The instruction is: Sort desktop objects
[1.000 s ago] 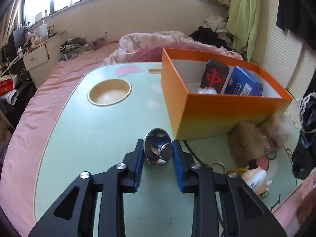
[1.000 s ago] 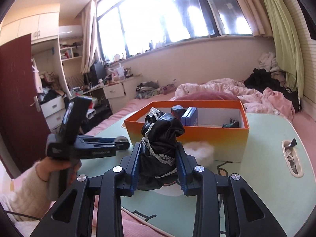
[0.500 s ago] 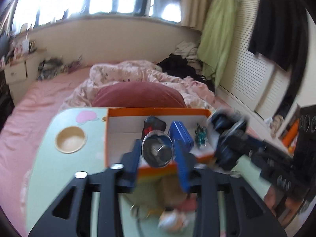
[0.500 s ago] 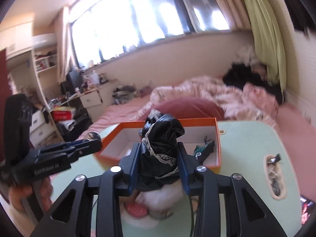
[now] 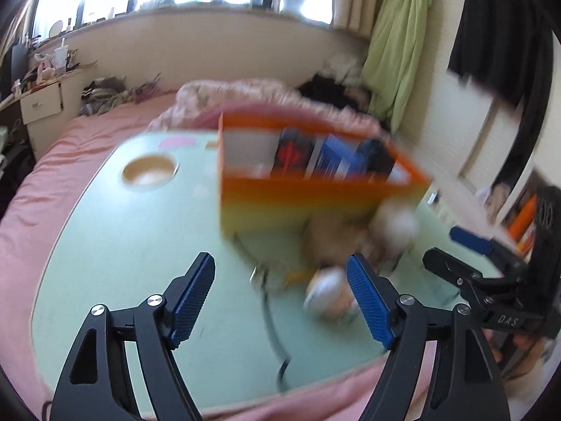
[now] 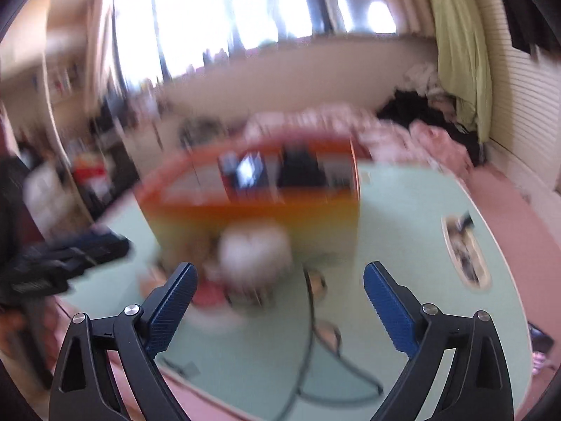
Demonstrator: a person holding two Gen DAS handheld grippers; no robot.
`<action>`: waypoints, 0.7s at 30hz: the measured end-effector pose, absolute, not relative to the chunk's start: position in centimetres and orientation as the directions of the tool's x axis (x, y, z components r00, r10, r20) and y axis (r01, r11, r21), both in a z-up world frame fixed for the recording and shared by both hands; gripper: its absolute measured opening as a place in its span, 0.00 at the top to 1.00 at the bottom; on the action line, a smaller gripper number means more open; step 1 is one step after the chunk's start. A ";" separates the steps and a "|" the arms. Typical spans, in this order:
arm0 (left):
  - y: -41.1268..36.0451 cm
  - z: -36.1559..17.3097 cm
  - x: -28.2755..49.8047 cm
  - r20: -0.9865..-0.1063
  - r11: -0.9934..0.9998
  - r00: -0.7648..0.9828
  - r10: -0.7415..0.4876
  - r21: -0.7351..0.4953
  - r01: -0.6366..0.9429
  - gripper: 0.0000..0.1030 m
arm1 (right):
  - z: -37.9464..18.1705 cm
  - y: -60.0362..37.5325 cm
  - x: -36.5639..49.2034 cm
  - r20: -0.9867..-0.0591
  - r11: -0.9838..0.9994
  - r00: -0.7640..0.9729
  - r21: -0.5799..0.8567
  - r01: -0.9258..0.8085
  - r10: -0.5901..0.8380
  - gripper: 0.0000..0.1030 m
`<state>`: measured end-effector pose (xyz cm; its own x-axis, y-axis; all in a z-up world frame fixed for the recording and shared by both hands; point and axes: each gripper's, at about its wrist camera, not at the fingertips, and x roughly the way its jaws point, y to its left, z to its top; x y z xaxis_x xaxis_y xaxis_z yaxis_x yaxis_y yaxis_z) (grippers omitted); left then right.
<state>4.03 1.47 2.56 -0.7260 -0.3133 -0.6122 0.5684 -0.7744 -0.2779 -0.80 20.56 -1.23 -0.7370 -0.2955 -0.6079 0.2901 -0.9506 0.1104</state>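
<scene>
Orange cardboard catches the eye first: an open box (image 5: 315, 193) stands on the pale green worktop (image 5: 140, 245), which sits on a bed with a pink sheet (image 5: 52, 161). Inside the box, blurred by motion, are a dark piece with a red mark (image 5: 292, 152), a blue packet (image 5: 333, 161) and something black (image 6: 301, 168) toward one end. Both views are smeared, so finer detail inside the box cannot be made out.

Just in front of the box, on the worktop, lies a heap of fluffy stuff: a tan furry lump (image 5: 333, 242) and a white puff (image 6: 256, 249) beside it, with a small pale figure (image 5: 329, 298) and what looks like a key ring nearer the edge. A dark cord (image 6: 308, 333) trails from there across the green surface toward the near rim. A round cup hollow (image 5: 150, 173) is sunk into the far side of the worktop, and an oval recess (image 6: 464, 249) sits near the other end.

Over the near edge, the left gripper (image 5: 280, 301) has its jaws spread and opening, with nothing between the blue pads (image 5: 194, 298); only the worktop and the small figure show through the gap. The right gripper (image 6: 280, 308) likewise has its jaws wide apart and opening, empty, aimed at the fluffy heap and the box behind it. Each gripper shows at the side of the other's view, and part of a hand (image 5: 526, 347) grips the right one's handle.
</scene>
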 end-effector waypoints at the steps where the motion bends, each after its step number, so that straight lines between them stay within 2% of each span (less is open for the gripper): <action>1: 1.5 2.0 4.0 -0.631 -0.779 -0.715 -0.301 -0.270 0.566 0.25 | -2.1 20.3 -1.3 -0.646 -0.948 -0.702 0.115 0.298 -0.299 0.07; 3: 1.5 0.4 4.1 -0.658 -0.788 -0.706 -0.261 -0.278 0.550 0.23 | -3.0 19.4 -1.7 -0.685 -0.952 -0.684 0.043 0.304 -0.250 0.03; 4: 2.0 0.1 4.2 -0.632 -0.803 -0.718 -0.290 -0.248 0.542 0.16 | -3.2 18.8 -1.9 -0.701 -0.951 -0.676 0.011 0.310 -0.229 0.00; 7: 3.7 -0.8 3.2 -0.649 -0.827 -0.667 -0.367 -0.102 0.554 0.00 | -3.6 18.2 -1.8 -0.700 -0.950 -0.679 -0.007 0.314 -0.219 0.00; 21: 4.1 -0.9 2.3 -0.648 -0.848 -0.683 -0.337 -0.107 0.519 0.00 | -2.6 18.6 -2.2 -0.701 -0.956 -0.682 -0.001 0.292 -0.207 0.00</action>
<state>2.32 4.10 -0.87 -0.6829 -0.3366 -0.6484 0.5192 -0.8480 -0.1066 -2.22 18.62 -2.63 -0.6823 -0.2074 -0.7010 0.2920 -0.9564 -0.0012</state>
